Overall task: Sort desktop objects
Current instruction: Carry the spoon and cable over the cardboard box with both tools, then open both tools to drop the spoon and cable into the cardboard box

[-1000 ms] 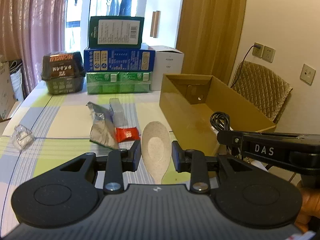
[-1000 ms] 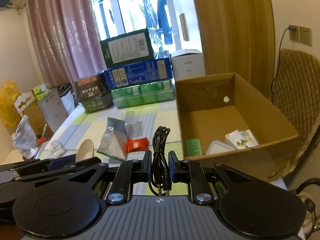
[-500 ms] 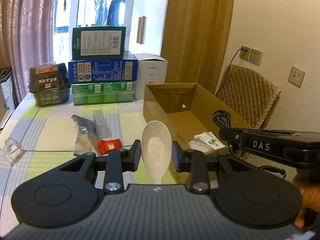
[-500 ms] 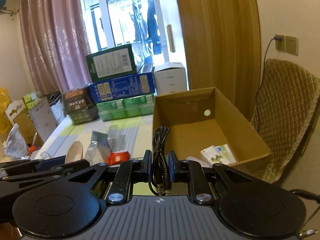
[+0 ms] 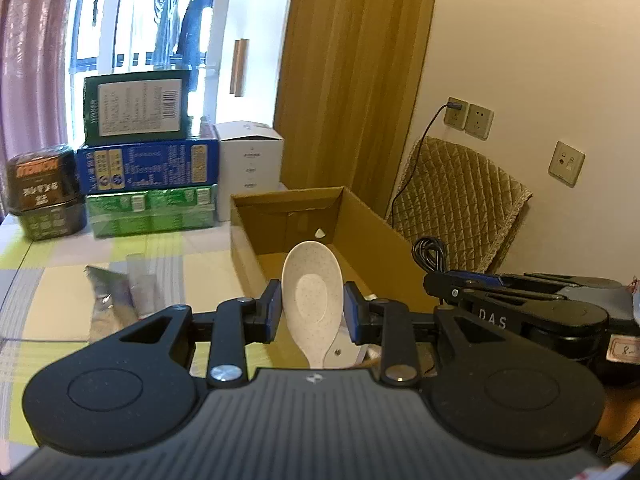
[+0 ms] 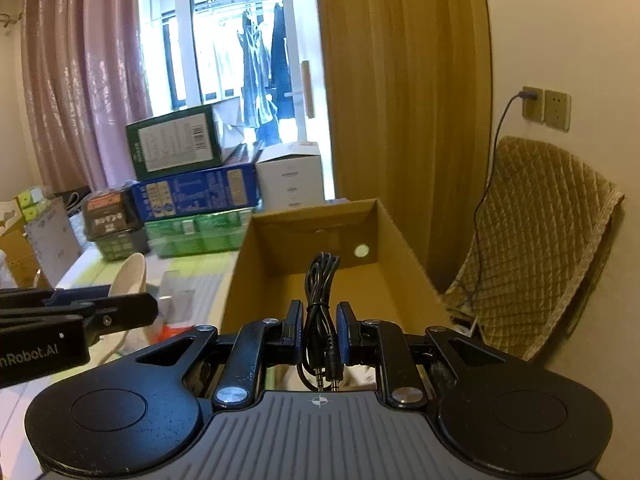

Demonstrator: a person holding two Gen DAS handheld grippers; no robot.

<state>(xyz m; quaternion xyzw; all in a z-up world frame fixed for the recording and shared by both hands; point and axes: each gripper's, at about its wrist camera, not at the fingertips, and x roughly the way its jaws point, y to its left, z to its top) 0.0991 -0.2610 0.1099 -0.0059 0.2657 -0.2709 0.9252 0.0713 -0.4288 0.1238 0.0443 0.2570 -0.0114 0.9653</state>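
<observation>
The left gripper (image 5: 312, 312) clamps a spoon (image 5: 313, 296); the right gripper (image 6: 319, 332) pinches a coiled cable (image 6: 320, 308). Both hang above the box (image 6: 400, 252). Stacked cartons (image 5: 148, 168) stand behind. The grippers hide the box floor.

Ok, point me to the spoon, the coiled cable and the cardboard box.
spoon (image 5: 314, 294): left wrist view, on the bowl.
coiled cable (image 6: 319, 304): right wrist view, mid-bundle at the tie.
cardboard box (image 6: 320, 227): right wrist view, on the far inner wall.
</observation>
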